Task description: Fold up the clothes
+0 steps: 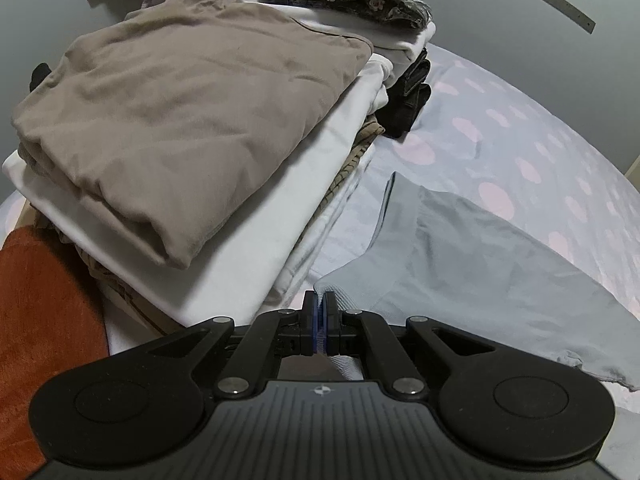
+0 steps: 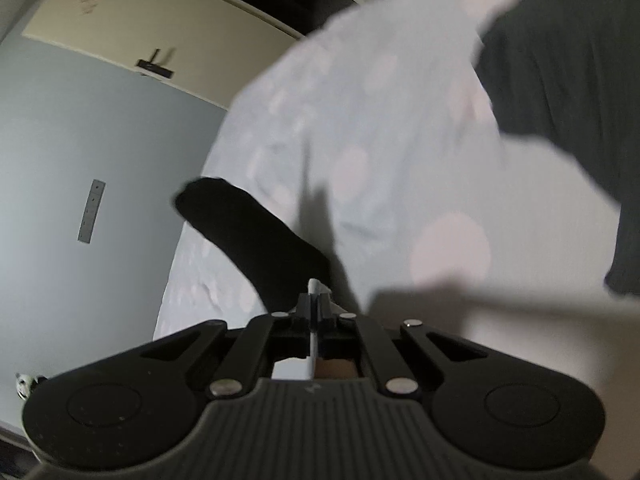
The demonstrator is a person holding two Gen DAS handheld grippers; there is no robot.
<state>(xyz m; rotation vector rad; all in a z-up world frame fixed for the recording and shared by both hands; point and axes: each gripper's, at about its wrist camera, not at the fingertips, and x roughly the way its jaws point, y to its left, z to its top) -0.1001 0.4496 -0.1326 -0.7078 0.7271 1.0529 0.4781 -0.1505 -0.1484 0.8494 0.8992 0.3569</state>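
A pale blue-grey garment (image 1: 480,272) lies spread on the spotted bed sheet (image 1: 520,140). In the left wrist view my left gripper (image 1: 320,300) is shut on that garment's ribbed near corner. The right wrist view is blurred. There my right gripper (image 2: 315,300) is shut, with a thin pale fabric edge (image 2: 313,286) pinched between its pads. Pale cloth (image 2: 500,340) spreads to its right, seemingly the same garment. A black sock (image 2: 248,236) lies on the sheet just beyond and left of the right gripper.
A tall stack of folded clothes stands left of the garment: a taupe top (image 1: 192,112) over white pieces, a dark floral item (image 1: 344,0) and black trousers (image 1: 412,96) behind. Orange-red fabric (image 1: 40,320) sits at the near left. A dark grey garment (image 2: 560,100) lies far right.
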